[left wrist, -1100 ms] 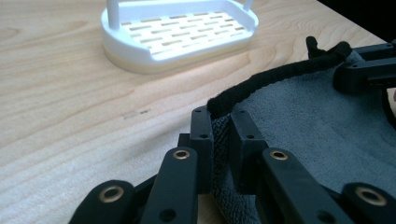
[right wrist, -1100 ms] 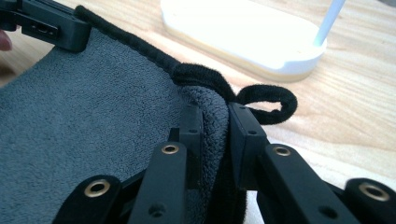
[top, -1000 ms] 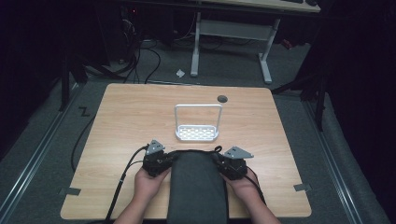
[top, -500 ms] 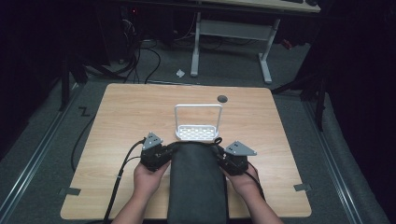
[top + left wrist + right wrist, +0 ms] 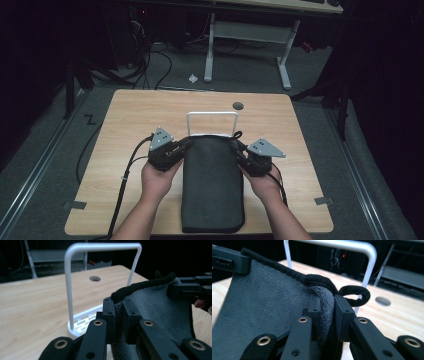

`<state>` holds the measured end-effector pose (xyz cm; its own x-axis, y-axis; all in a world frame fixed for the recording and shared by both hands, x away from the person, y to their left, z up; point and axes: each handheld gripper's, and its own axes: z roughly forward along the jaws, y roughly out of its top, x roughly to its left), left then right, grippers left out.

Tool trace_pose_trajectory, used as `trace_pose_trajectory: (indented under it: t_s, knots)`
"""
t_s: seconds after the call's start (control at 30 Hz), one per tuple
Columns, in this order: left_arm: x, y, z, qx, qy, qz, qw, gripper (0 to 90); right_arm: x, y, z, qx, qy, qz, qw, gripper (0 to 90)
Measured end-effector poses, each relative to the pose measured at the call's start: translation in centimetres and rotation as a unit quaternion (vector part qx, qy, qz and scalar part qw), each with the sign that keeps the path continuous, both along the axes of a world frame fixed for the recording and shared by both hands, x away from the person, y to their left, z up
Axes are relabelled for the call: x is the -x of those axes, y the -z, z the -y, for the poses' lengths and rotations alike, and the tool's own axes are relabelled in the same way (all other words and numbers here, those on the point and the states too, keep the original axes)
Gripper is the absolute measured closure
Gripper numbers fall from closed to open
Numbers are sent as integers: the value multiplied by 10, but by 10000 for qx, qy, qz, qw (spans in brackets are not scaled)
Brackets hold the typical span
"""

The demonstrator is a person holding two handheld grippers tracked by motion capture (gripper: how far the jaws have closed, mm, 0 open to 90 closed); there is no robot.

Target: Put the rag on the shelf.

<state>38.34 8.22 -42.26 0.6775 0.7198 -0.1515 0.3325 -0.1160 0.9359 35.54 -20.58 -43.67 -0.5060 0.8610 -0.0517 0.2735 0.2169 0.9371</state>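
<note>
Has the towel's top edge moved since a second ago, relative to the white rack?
Yes. The towel, pinched by the left gripper and right gripper, has come up toward the white rack; its top edge now covers the rack's base.

Legible text, labels, brands, numbers, signs: none in any view. Dark towel (image 5: 212, 187): no tag or print readable. White rack (image 5: 75, 290): unmarked. Surface (image 5: 130, 130): plain wood grain, no lettering. Grey plates on claws: blank. Tape marks on floor: no writing discernible.
</note>
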Motion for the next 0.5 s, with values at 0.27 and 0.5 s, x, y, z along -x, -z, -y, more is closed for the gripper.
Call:
trace_pose_trajectory:
  t_s: [0.27, 0.5]
  knots:
    - [-5, -29, 0, 92, -45, 324, 9994, 824, -4, -31, 2, -110, 87, 376, 9992, 777]
    - [-8, -53, 0, 111, -65, 615, 9980, 828, -7, -55, 1, -166, 120, 653, 9977, 777]
